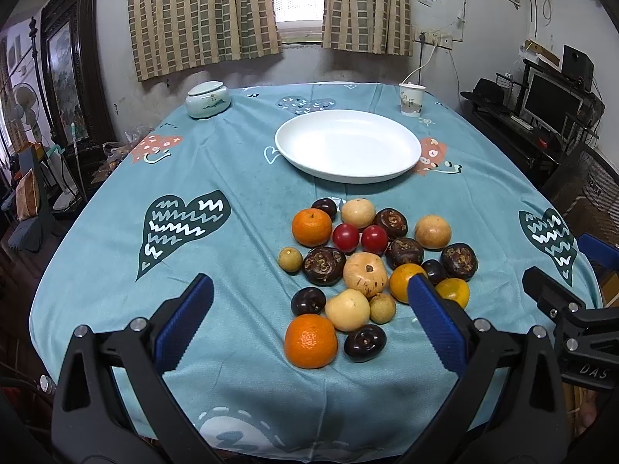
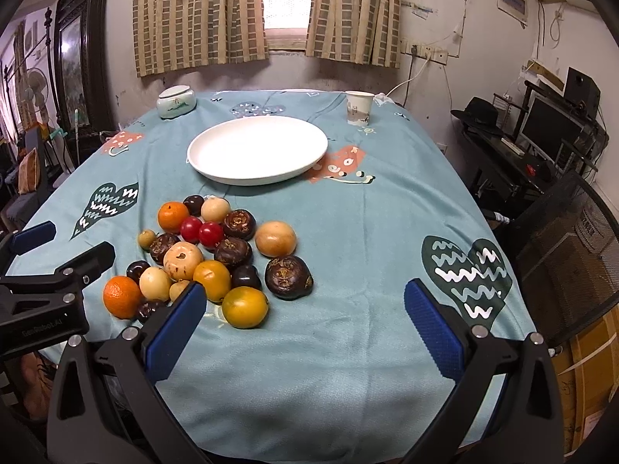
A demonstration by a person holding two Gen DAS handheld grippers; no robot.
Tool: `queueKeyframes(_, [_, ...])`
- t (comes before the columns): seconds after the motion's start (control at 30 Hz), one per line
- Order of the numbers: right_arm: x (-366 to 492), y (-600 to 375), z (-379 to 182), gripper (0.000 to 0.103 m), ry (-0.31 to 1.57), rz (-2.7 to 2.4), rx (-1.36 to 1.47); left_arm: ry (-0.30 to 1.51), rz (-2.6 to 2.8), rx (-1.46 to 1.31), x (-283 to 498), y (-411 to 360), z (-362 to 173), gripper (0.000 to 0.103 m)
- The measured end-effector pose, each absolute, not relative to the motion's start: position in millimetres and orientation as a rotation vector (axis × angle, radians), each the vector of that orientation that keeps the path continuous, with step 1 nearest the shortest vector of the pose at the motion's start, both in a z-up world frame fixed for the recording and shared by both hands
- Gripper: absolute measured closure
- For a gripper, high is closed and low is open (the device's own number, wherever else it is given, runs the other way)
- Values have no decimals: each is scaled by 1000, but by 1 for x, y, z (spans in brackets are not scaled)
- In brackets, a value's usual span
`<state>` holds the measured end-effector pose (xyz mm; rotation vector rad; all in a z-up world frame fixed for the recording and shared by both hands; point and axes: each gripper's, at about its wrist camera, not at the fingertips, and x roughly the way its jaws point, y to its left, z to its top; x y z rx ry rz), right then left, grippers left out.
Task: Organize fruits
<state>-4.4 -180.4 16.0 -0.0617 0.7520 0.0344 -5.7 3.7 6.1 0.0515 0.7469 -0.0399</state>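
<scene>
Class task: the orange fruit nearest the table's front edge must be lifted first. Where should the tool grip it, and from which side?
Grip the nearest orange across its widest middle, coming down from above and the front. It is round, and its front and left flanks are bare; a pale fruit and a dark fruit crowd its right, so the left tool, already open, suits.

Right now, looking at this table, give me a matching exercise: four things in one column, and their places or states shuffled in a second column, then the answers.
Things:
1. plate
2. paper cup
3. lidded jar
4. red tomatoes

Places or states:
A. far left corner of the table
B. inside the fruit pile, side by side
C. empty, just beyond the fruit pile
D. far right, behind the plate

Pairs: 1-C, 2-D, 3-A, 4-B
</scene>
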Motion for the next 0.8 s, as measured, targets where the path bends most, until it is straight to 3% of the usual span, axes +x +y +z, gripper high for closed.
queueKeyframes(0.8, [-4, -177, 14, 1, 768, 45, -67, 763, -39, 43, -6, 7, 3, 2])
